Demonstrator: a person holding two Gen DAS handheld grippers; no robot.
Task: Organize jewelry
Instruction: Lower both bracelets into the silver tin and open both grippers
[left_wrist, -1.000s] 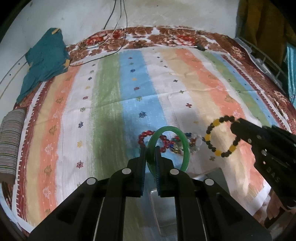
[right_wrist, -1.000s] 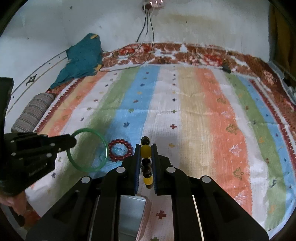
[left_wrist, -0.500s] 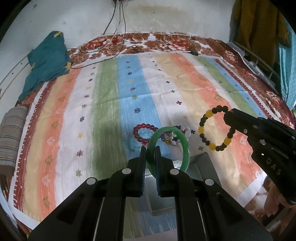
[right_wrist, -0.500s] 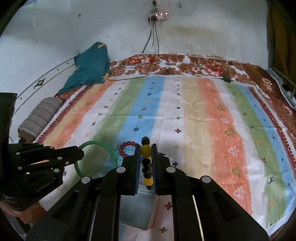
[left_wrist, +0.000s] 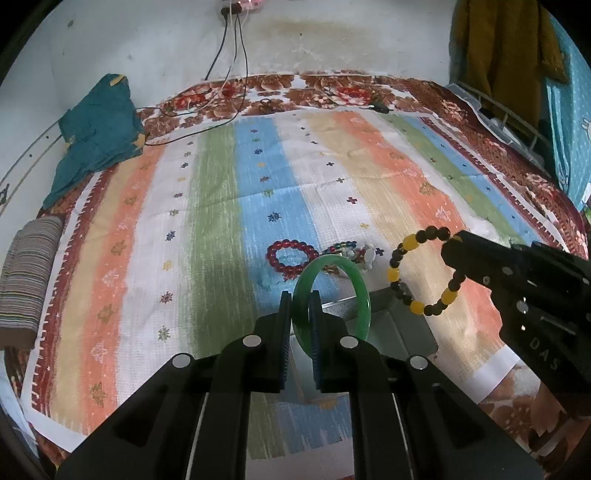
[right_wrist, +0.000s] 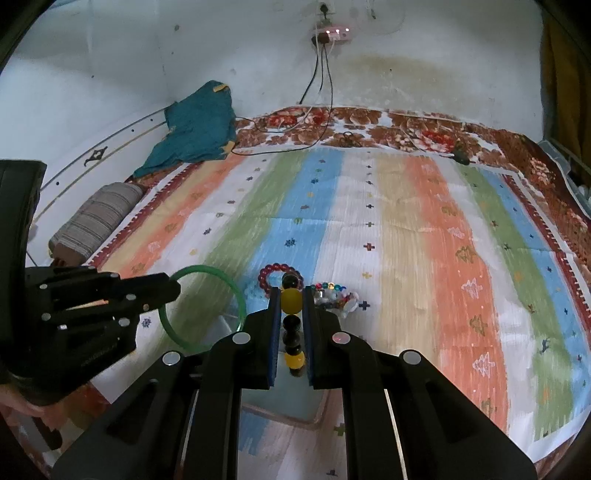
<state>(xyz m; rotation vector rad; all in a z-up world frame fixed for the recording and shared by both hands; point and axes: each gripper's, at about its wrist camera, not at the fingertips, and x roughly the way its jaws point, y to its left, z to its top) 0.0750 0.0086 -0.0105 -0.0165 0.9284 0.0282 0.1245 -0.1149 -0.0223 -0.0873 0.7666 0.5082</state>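
Striped, multicoloured bedspread (left_wrist: 221, 229) is lying beneath; "DAS"-marked right gripper (right_wrist: 290, 325) is pinching a black-and-yellow beaded bracelet (left_wrist: 424, 275), left gripper (left_wrist: 300, 325) pinching a glossy green bangle (left_wrist: 332, 295).

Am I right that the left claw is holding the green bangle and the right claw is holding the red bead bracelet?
Not quite. The left claw does hold the green bangle, but the right claw holds the black and yellow bead bracelet. The right wrist view shows this; the red bead bracelet lies on the striped cloth.
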